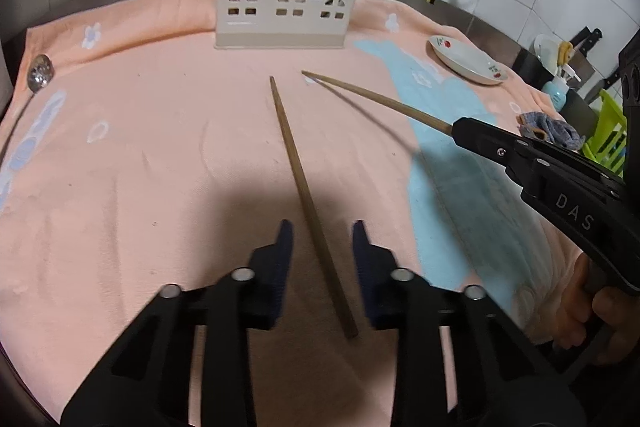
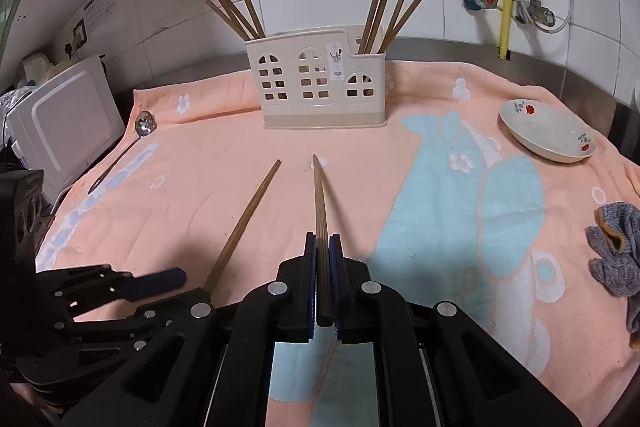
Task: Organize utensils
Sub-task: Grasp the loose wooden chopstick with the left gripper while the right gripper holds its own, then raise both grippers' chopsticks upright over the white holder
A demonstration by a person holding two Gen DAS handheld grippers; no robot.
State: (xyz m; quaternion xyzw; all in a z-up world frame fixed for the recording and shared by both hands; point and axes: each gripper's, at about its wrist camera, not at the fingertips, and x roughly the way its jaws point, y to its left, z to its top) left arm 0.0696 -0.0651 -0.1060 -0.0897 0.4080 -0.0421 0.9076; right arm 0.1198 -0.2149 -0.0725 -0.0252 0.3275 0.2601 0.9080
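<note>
A brown chopstick (image 1: 304,187) lies on the peach towel (image 1: 160,147), pointing toward the beige utensil holder (image 1: 280,7). My left gripper (image 1: 322,231) is open and low over the chopstick's near end. The stick runs between the fingers with a gap on each side. My right gripper (image 2: 323,239) is shut on a second chopstick (image 2: 319,195), which is lifted with its tip forward. In the left wrist view that gripper (image 1: 458,127) comes in from the right. The holder (image 2: 316,83) has several chopsticks standing in its left and right compartments.
A metal spoon (image 2: 145,125) lies at the towel's left edge. On the right are a white flowered dish (image 2: 544,135) and a grey cloth (image 2: 616,251). A white appliance (image 2: 68,119) stands at the left, and pipes and valves run along the tiled wall.
</note>
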